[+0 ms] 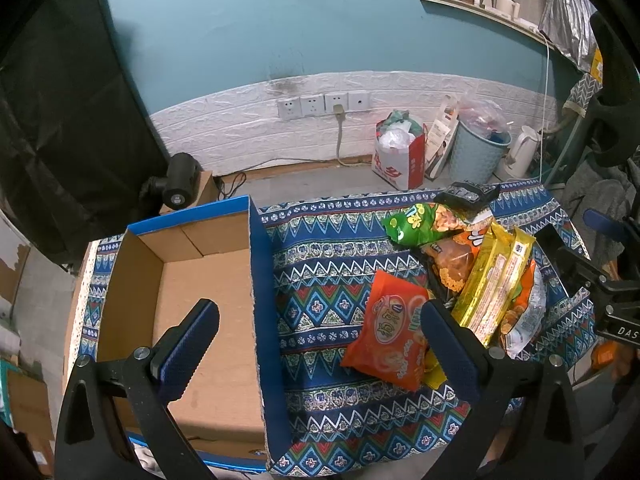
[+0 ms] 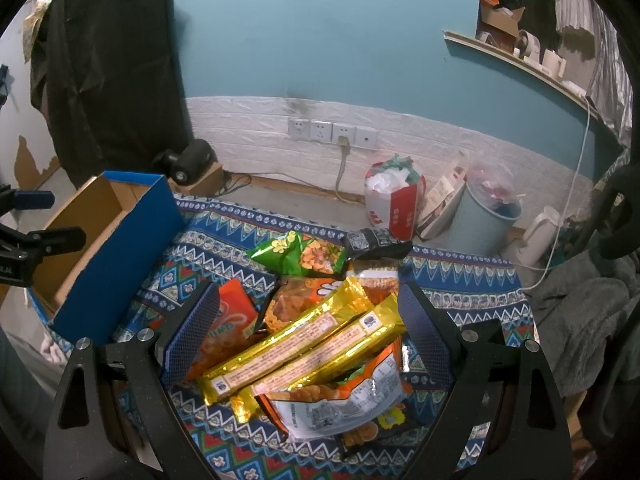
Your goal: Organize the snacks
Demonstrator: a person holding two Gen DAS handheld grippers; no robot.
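I have both grippers spread wide with nothing between the jaws. My right gripper point(image 2: 308, 334) hangs directly over the snack pile on the patterned tablecloth point(image 2: 472, 296), and the two gold wrapped bars point(image 2: 304, 344) lie side by side right between its fingers, on top of the heap. Their long axis runs diagonally, from near-left to far-right, so it sits askew to the line between my fingers; I judge I would need to twist the wrist so the jaws close across the bars' narrow width, not along their length. My left gripper point(image 1: 320, 344) straddles the blue wall of the empty cardboard box point(image 1: 256, 280), with the orange snack packet point(image 1: 390, 322) lying just inside its right finger. The box stands to the left of the pile, well apart from the bars, so the right hand is nearer the bars and the left is nearer the box. A green chip bag point(image 2: 298, 256) and a black packet point(image 2: 376, 242) sit at the far edge of the pile.
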